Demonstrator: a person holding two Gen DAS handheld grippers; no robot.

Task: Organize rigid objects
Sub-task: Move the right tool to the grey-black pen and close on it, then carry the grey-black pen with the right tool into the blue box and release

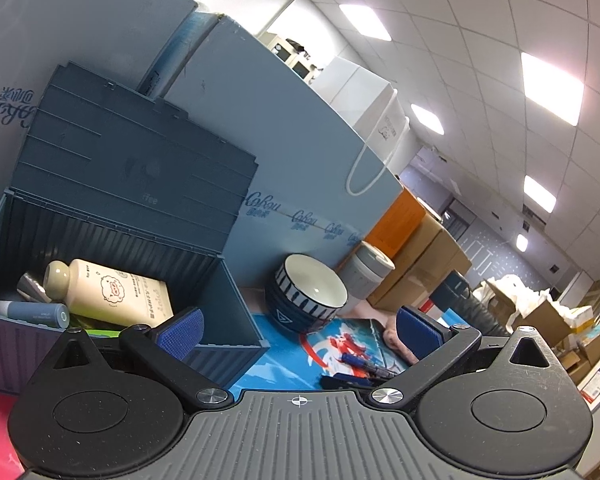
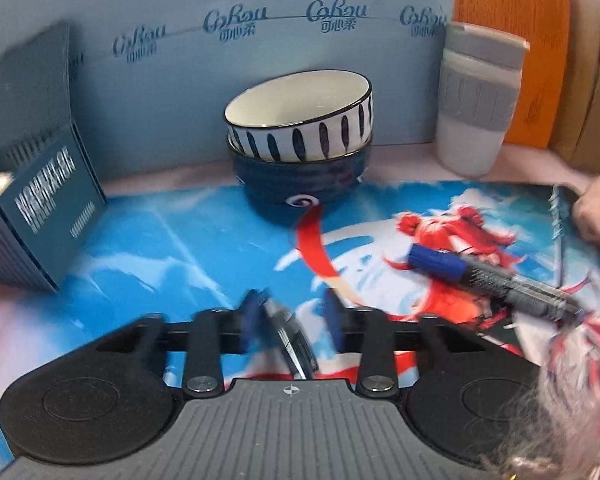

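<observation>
In the right wrist view my right gripper (image 2: 294, 314) hangs low over the printed mat (image 2: 172, 248), its jaws narrowly apart. A dark marker (image 2: 290, 340) lies slanted between them, against the left pad, and a strip of mat shows before the right pad; the picture is blurred. A second marker (image 2: 480, 276) with a blue cap lies to the right. My left gripper (image 1: 298, 332) stands wide open and empty beside the open blue storage box (image 1: 228, 312), which holds a cream bottle (image 1: 112, 292) and a grey tube (image 1: 32, 314). Both markers (image 1: 364, 366) show between its fingers.
Two stacked bowls (image 2: 300, 148), white striped on dark blue, stand at the back of the mat, also seen as bowls (image 1: 308, 296). A grey-banded cup (image 2: 476, 100) stands to their right. A person's hand (image 2: 598, 208) rests at the mat's right edge. Blue board (image 2: 260, 52) walls the back.
</observation>
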